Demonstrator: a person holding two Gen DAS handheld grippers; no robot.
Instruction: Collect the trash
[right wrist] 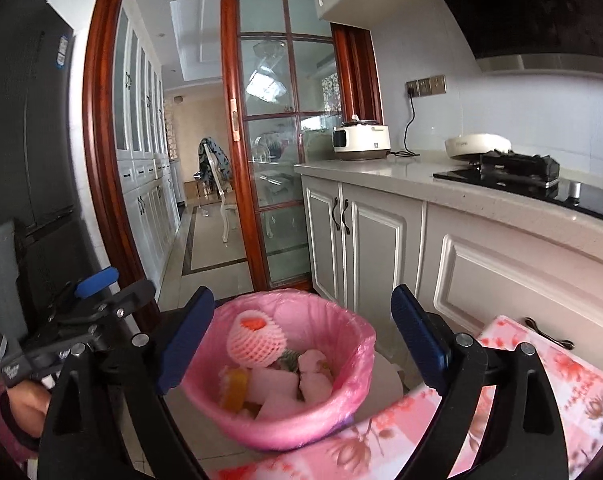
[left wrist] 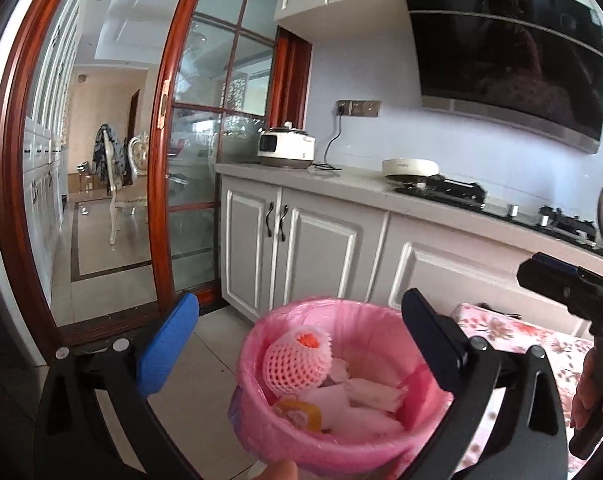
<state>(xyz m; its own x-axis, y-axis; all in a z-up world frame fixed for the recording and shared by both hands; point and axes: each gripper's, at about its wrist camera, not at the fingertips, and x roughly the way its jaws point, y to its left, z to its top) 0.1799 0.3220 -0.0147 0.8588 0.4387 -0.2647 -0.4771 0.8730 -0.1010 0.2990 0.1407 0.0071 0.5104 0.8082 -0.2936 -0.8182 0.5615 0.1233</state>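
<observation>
A small bin lined with a pink bag (left wrist: 261, 344) (right wrist: 353, 344) stands just ahead of both grippers, beside the table's edge. Inside lie a white foam fruit net (left wrist: 295, 360) (right wrist: 253, 340) with something orange in it, white scraps (left wrist: 361, 400) (right wrist: 277, 384) and a yellow piece (left wrist: 301, 414) (right wrist: 235, 388). My left gripper (left wrist: 299, 300) is open, its blue-padded fingers either side of the bin and apart from it, holding nothing. My right gripper (right wrist: 303, 293) is also open and holds nothing, with the bin showing between its fingers. Each gripper shows at the edge of the other's view.
A table with a pink floral cloth (left wrist: 501, 332) (right wrist: 561, 380) is at the right. White cabinets (right wrist: 381, 232) carry a counter with a rice cooker (right wrist: 361, 138), a pan (right wrist: 477, 144) and a hob (right wrist: 521, 172). A glass sliding door (right wrist: 277, 140) and a dark fridge (right wrist: 25, 120) stand to the left.
</observation>
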